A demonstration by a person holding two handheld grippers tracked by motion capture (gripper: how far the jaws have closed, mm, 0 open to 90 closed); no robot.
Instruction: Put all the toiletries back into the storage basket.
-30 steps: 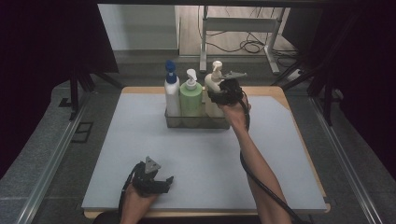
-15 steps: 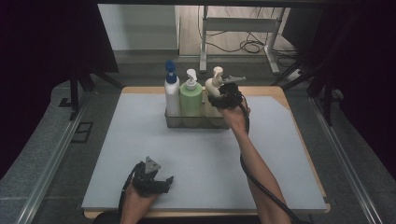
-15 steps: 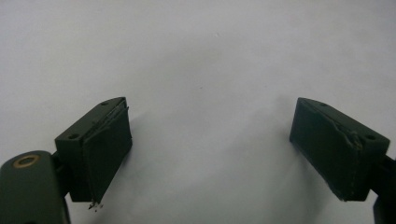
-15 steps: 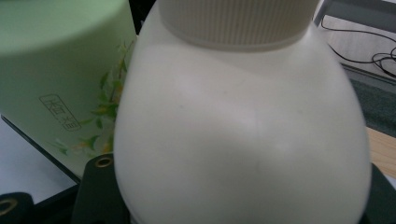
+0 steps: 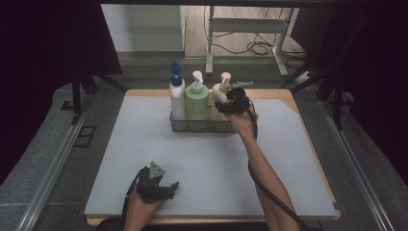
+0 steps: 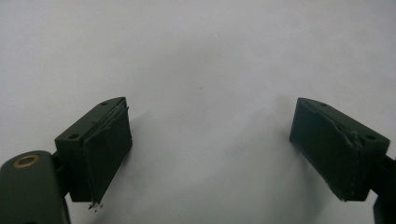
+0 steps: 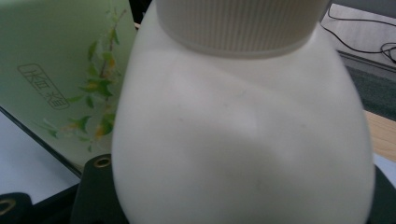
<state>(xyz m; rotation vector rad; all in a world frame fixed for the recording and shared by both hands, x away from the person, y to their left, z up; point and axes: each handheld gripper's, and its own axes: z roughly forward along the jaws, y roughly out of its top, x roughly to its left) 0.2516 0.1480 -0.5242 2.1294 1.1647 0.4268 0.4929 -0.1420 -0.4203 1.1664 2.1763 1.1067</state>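
Note:
A cream pump bottle [image 5: 222, 92] [image 7: 243, 130] stands at the right end of a clear tray [image 5: 192, 127] at the back of the table. My right gripper [image 5: 226, 107] is shut on its body from the right side, and its black fingers [image 7: 95, 189] show on either side of the bottle. Beside it in the tray stand a green pump bottle [image 5: 197, 103] [image 7: 60, 84] and a white bottle with a blue pump [image 5: 177, 96]. My left gripper [image 5: 169, 187] [image 6: 210, 154] rests open near the front edge, with nothing between its fingers.
A pale grey mat [image 5: 144, 144] covers the wooden table [image 5: 288, 94]. Dark frames and cables lie on the floor behind the table.
My right gripper and the cream bottle have sunk a little toward the tray. The left gripper has stayed where it was.

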